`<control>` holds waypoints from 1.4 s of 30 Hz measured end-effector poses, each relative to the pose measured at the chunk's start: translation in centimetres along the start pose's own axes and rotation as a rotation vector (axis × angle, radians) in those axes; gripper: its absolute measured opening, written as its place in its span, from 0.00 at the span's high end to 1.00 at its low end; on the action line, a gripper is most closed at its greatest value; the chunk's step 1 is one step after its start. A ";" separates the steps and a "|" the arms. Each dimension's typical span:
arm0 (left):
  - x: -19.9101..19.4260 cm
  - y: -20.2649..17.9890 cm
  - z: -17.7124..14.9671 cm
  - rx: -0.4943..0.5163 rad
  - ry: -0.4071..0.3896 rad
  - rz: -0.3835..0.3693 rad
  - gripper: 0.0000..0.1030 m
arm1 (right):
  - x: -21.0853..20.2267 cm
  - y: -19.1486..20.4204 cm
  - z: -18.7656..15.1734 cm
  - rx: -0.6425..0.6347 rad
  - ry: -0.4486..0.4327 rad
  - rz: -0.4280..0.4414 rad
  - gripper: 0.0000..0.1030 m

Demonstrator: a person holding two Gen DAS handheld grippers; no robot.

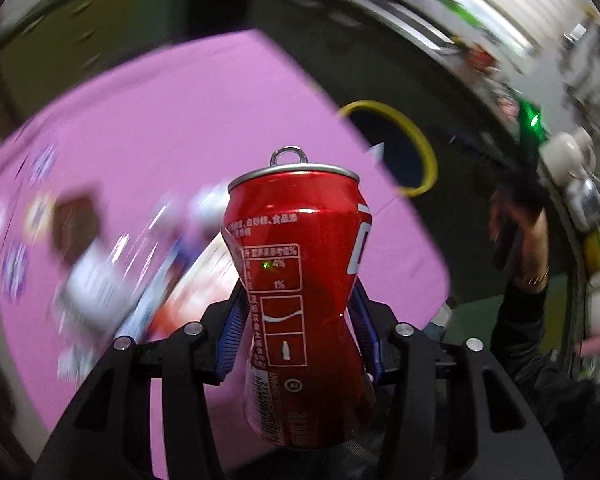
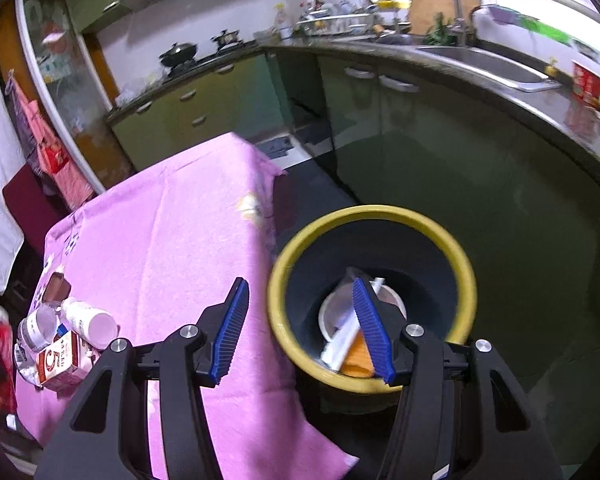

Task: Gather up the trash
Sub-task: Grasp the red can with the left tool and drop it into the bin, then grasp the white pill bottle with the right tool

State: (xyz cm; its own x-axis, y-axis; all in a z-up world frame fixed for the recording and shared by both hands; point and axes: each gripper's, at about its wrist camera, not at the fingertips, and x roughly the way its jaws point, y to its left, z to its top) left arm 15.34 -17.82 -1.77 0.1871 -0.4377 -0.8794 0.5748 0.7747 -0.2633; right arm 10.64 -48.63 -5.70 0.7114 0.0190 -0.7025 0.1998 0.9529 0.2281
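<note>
**Dented can held over the pink table, bin waiting beside it**

The left gripper (image 1: 298,320) is clamped on a red can (image 1: 300,304), its blue pads (image 1: 232,332) pressing into the crushed waist; the can stands upright between them, pull tab up, above the table. The right gripper (image 2: 300,328) holds nothing, its jaws standing apart over the rim of the bin (image 2: 466,280).

The table wears a pink cloth (image 2: 172,224) with small flower prints, hanging over the edges. At its near left corner a heap of rubbish lies together: a white bottle (image 2: 88,320) on its side, a clear jar (image 2: 38,330), a carton (image 2: 62,364) and a brown wrapper (image 2: 56,286). The bin, dark with a yellow rim, stands on the floor just beside the table's edge and already holds a white cup (image 2: 336,312) and some orange and white scraps.

Around it runs a kitchen: green cabinets (image 2: 204,104) under a dark counter, a wok (image 2: 178,54) on the hob, a steel sink (image 2: 484,60) under the window. In the left view a person's hand (image 1: 516,232) in a dark sleeve shows at the right.
</note>
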 end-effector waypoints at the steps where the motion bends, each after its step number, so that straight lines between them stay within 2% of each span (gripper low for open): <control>1: 0.6 -1.3 1.4 0.034 0.001 -0.016 0.54 | -0.5 -0.5 -0.1 0.008 -0.005 -0.008 0.47; 5: 4.8 -6.2 7.7 0.150 0.015 -0.059 0.54 | -3.0 -4.0 -1.3 0.066 -0.034 -0.049 0.47; 8: 9.9 -10.1 12.7 0.215 0.041 -0.076 0.54 | -4.7 -6.6 -2.5 0.113 -0.047 -0.072 0.47; 12: 16.5 -13.5 17.1 0.264 0.058 -0.054 0.54 | -5.9 -9.4 -3.7 0.158 -0.045 -0.100 0.47; 17: 22.3 -15.8 19.8 0.295 0.100 -0.028 0.54 | -6.2 -11.7 -4.7 0.203 -0.033 -0.118 0.47; 18: 23.5 -16.2 20.2 0.299 0.104 -0.020 0.52 | -6.1 -12.0 -4.9 0.209 -0.030 -0.119 0.47; 19: 24.7 -16.5 20.7 0.298 0.108 -0.016 0.44 | -6.1 -12.3 -5.0 0.214 -0.029 -0.118 0.47; 21: 25.5 -16.7 21.2 0.286 0.102 -0.026 0.36 | -5.9 -12.2 -5.2 0.222 -0.029 -0.110 0.47; 22: 25.5 -16.7 21.5 0.281 0.090 -0.027 0.35 | -5.9 -12.2 -5.3 0.225 -0.028 -0.106 0.47; 25: 23.6 -16.6 21.8 0.269 0.048 -0.050 0.30 | -5.5 -11.6 -5.4 0.225 -0.025 -0.096 0.47; 29: 17.8 -15.0 20.8 0.249 -0.044 -0.097 0.25 | -5.2 -10.5 -5.6 0.215 -0.018 -0.080 0.46; 31: 13.6 -13.7 19.6 0.242 -0.119 -0.123 0.18 | -5.0 -9.7 -5.6 0.205 -0.016 -0.065 0.46; 36: 3.5 -9.1 14.8 0.175 -0.282 -0.172 0.12 | -4.8 -6.1 -4.9 0.129 -0.006 -0.013 0.45; 38: -0.5 -6.1 11.9 0.138 -0.355 -0.174 0.09 | -4.8 -3.8 -4.5 0.074 -0.006 0.016 0.38; 42: -5.7 -1.1 6.3 0.079 -0.453 -0.109 0.07 | -3.8 1.8 -3.5 -0.079 0.023 0.124 0.38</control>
State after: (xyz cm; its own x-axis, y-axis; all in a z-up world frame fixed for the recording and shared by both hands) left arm 18.67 -19.03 6.06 0.4411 -0.6828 -0.5824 0.6657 0.6842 -0.2979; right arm 5.97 -45.91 -4.96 0.7112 0.1439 -0.6881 0.0571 0.9637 0.2606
